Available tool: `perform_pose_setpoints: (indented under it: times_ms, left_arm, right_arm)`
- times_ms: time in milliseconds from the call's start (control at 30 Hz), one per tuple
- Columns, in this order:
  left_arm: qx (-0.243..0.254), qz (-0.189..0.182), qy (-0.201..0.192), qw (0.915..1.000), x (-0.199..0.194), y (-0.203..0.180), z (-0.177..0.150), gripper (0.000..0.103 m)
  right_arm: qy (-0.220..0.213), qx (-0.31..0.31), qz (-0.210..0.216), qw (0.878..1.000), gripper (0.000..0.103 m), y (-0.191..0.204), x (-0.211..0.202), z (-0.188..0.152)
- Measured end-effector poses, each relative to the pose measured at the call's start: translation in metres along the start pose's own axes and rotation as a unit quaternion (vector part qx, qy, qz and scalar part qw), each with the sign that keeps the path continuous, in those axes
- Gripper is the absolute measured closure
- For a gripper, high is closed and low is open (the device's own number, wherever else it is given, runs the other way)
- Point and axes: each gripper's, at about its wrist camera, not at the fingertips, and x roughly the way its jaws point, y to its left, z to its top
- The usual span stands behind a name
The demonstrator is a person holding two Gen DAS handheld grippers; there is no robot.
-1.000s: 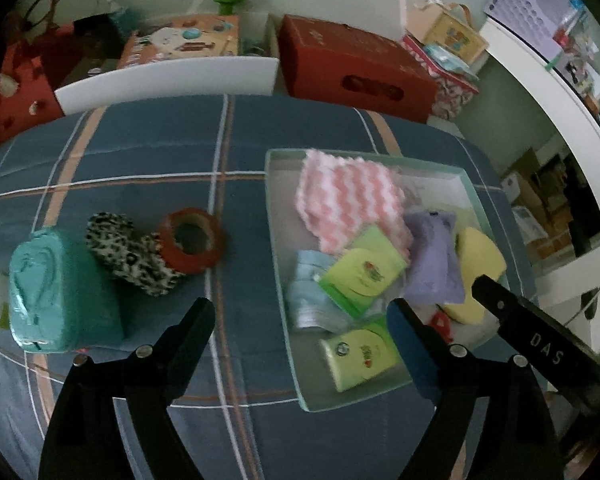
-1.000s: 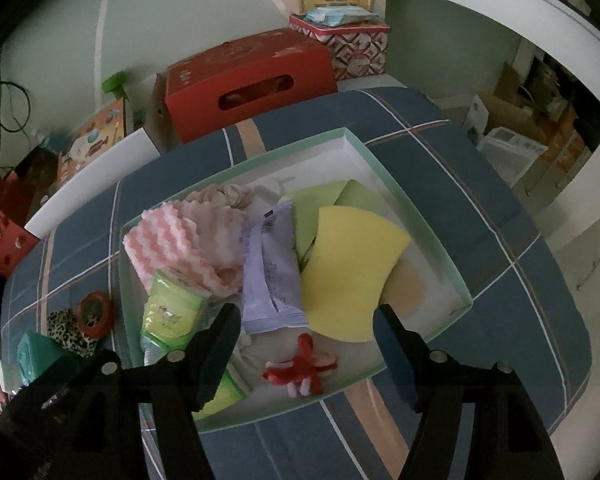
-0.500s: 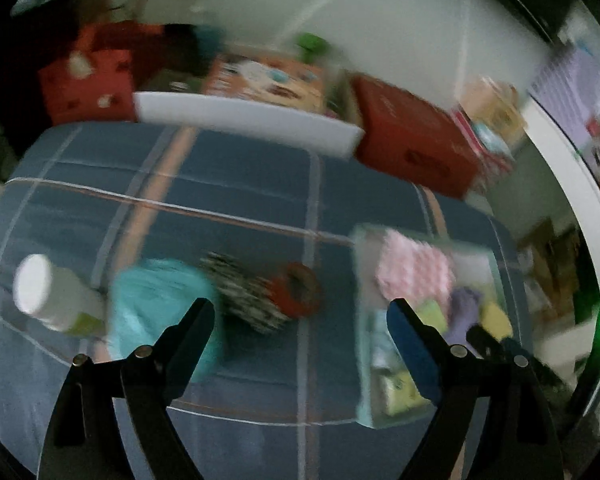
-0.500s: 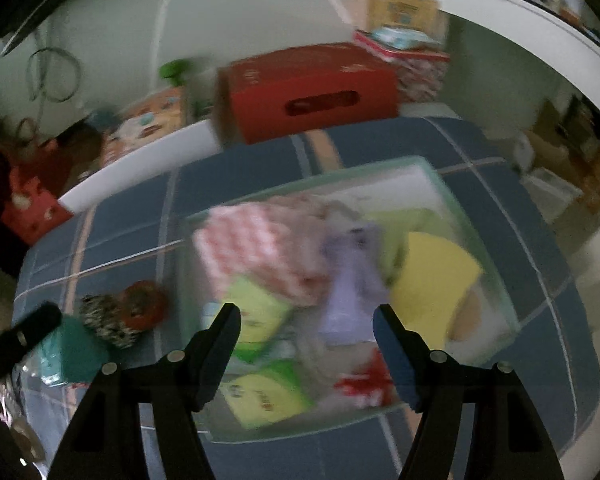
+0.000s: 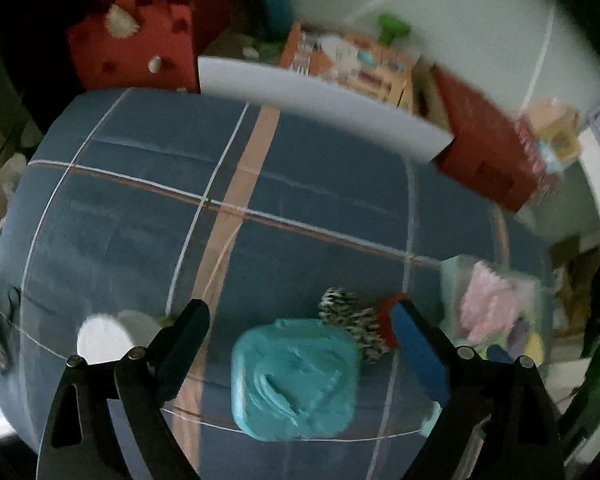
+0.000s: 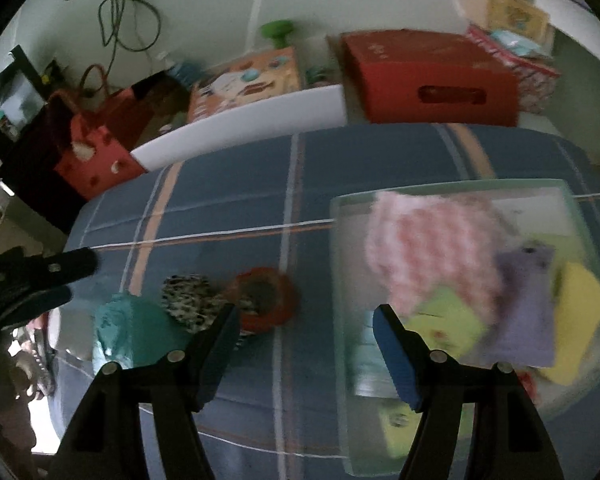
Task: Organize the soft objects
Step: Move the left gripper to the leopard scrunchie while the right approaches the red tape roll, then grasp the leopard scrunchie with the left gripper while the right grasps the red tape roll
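Two spread tools (both empty): left tool (image 5: 300,328) over teal pouch (image 5: 294,378), leopard sock (image 5: 354,326) beside.

Left gripper (image 5: 300,316): two matte black, wedge-shaped fingers are shown, the one at 4 o'clock faced with a blue pad (image 5: 418,354). Silver round screws (image 5: 133,353) are set at each finger base. Right gripper (image 6: 305,318): the same black build is seen, with a blue pad (image 6: 394,354) on the 4 o'clock finger and silver screws (image 6: 174,356) at the joints.
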Motion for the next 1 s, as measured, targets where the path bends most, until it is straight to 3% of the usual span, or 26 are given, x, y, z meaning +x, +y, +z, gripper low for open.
perform_pose_setpoints:
  times_ms: [100,200,433,633,767,1000]
  left_arm:
    - [0.025,0.015,0.040,0.9988,0.017,-0.004,0.014,0.010]
    - [0.029,0.005,0.087,0.9958,0.039,-0.004,0.027,0.010]
    - [0.023,0.003,0.139,0.9901,0.074,-0.008,0.043,0.010]
    - [0.056,0.016,0.168,0.9841,0.098,-0.027,0.045,0.010]
    - [0.071,0.026,0.182,0.9805,0.110,-0.035,0.044,0.017]
    - [0.102,0.032,0.207,0.9726,0.128,-0.053,0.039,0.018]
  right_arm:
    - [0.012,0.002,0.013,1.000,0.030,0.011,0.014,0.005]
    - [0.029,0.010,0.028,0.999,0.030,0.019,0.030,0.006]
    - [0.059,0.044,0.024,0.997,0.031,0.015,0.061,0.005]
    - [0.073,0.077,0.023,0.994,0.032,0.002,0.078,0.005]
    - [0.074,0.078,0.023,0.994,0.032,0.002,0.080,0.007]
    - [0.077,0.083,0.027,0.993,0.033,0.001,0.083,0.007]
